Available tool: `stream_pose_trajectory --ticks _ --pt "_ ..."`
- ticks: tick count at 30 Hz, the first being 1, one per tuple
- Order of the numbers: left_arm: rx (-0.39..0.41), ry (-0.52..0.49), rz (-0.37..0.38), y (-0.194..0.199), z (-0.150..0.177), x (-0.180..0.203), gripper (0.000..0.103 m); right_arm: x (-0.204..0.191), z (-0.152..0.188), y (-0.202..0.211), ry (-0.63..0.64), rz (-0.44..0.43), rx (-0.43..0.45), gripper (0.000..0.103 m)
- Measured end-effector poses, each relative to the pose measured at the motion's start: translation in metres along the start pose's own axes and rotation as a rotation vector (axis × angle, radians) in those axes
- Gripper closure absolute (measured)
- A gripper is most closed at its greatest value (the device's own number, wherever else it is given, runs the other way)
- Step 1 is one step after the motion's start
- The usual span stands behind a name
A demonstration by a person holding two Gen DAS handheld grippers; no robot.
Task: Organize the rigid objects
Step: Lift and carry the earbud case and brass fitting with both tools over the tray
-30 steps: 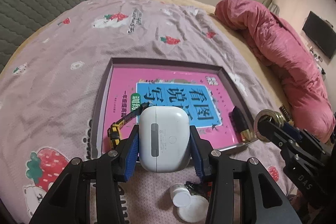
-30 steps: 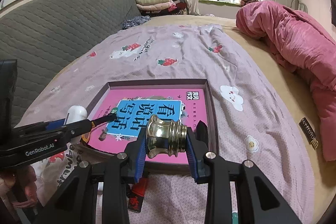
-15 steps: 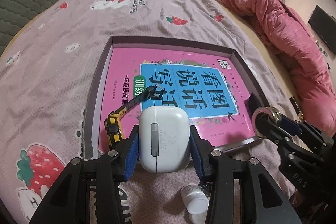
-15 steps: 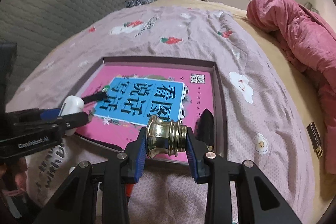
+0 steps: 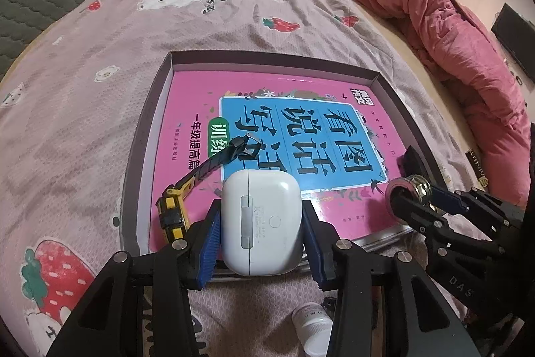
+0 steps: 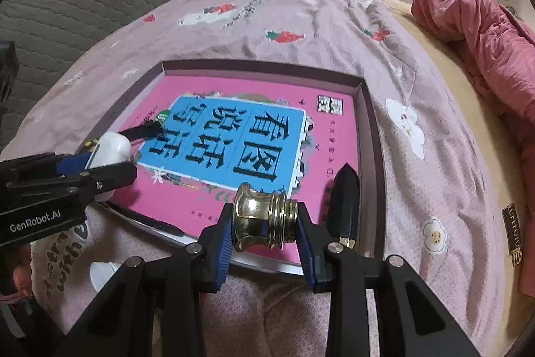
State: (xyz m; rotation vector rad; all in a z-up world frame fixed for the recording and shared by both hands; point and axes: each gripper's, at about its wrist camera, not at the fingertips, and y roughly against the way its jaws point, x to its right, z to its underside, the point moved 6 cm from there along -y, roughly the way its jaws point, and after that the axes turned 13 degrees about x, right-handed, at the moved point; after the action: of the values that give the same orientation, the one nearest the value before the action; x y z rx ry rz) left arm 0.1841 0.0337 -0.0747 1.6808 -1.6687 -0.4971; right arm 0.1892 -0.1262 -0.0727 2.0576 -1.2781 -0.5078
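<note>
**Both tools loaded, poised over the near edge of the tray**

Left side first. Your left tool [image 5: 260, 240] is clamped on the white earbud case [image 5: 261, 223], blue pads pressing its two flat sides, hinge face toward the camera. That side-on grip keeps the smooth shell from twisting, and it leaves the underside free to go down flat. The case hangs over the near left corner of the shallow tray [image 5: 267, 57], which lies on the bed's strawberry-print sheet [image 5: 83, 96].

Just left of the case, a yellow utility knife [image 5: 174, 209] lies in the tray, its black blade arm angled across the pink book [image 5: 284, 109] that covers the tray floor. You would likely want to set the case down clear of that blade arm.

Centre, near edge: a small white bottle [image 5: 311, 328] lies on the sheet outside the tray, not yet gathered in.

Right side. Your right tool [image 6: 264, 223] grips a brass fitting [image 6: 264, 216] across its length, flared end left, threaded end right. It hovers over the tray's near right corner, just beside a black pointed object [image 6: 346, 199] lying along the right wall. Gap there looks tight.
</note>
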Motion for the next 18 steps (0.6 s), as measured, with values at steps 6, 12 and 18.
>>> stream_pose_trajectory --ticks 6,12,18 --pt "-0.016 -0.01 -0.011 -0.009 0.001 0.0 0.057 0.003 0.005 -0.001 -0.008 -0.004 -0.013 0.068" --pt "-0.022 -0.031 -0.028 -0.013 0.005 0.003 0.057 0.009 0.007 -0.001 -0.032 0.008 -0.023 0.068" --pt "-0.031 -0.067 -0.051 -0.014 0.007 0.005 0.057 0.012 0.008 0.001 -0.05 0.024 -0.013 0.068"
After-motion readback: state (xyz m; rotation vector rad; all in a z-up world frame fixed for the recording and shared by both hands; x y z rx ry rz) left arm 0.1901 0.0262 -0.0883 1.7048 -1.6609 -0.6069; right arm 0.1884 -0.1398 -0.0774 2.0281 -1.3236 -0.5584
